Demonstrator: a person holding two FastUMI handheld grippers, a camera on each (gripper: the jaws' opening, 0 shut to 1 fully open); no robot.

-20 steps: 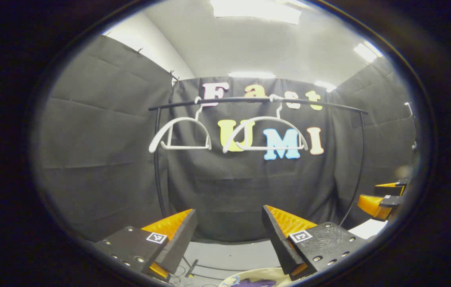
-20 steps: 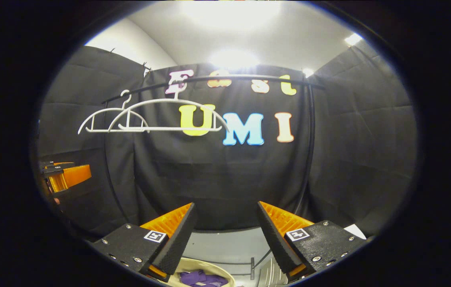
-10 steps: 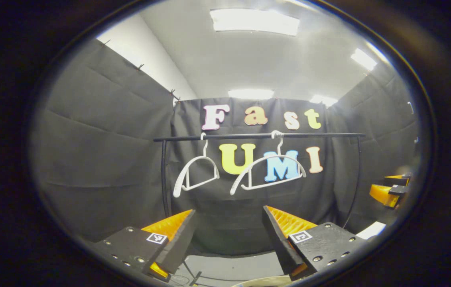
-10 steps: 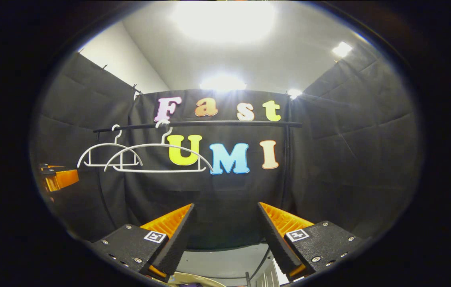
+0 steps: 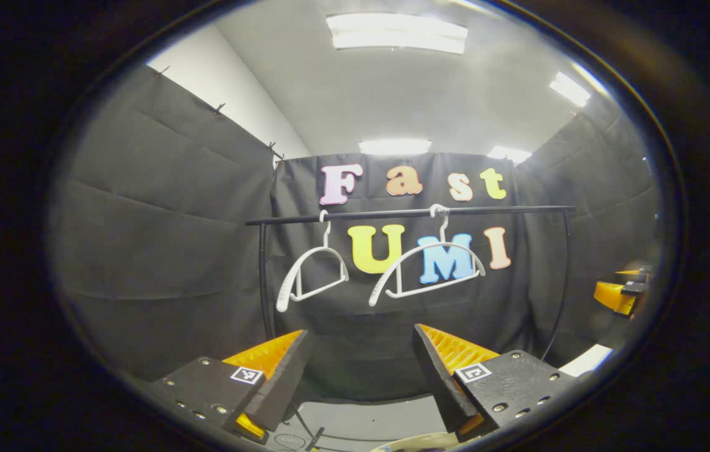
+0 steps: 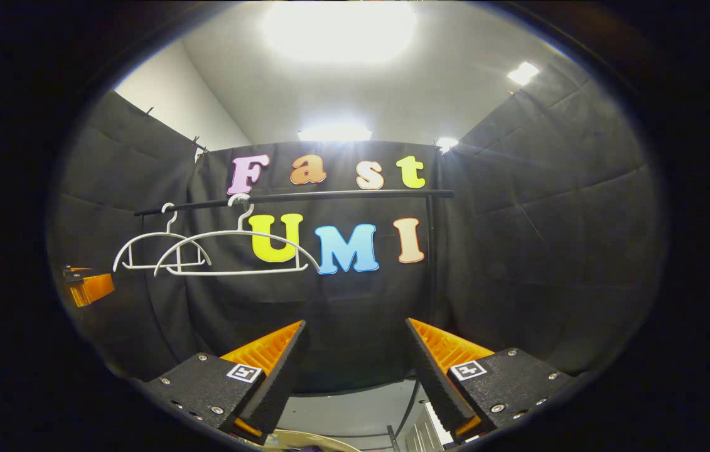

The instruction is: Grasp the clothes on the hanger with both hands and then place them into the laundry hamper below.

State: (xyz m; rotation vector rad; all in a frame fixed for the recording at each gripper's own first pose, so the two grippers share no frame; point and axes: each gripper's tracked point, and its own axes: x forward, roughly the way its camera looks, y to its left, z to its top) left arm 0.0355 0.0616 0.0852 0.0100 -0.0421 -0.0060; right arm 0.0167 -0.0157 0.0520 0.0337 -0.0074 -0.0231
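Hanging from a thin black rail [image 5: 411, 214], two bare curved white hangers [image 5: 427, 270]

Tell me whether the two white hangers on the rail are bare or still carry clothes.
Bare. Both hangers hang from the rail as empty white frames.

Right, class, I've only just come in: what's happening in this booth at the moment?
A person is holding a pair of tongs in each hand, and both the left tongs and the right tongs are open and gripping nothing. They face a black rail carrying two white hangers, both bare. A sliver of the hamper's pale rim peeks in below the right tongs. So the clothes seem to be off the hangers already.
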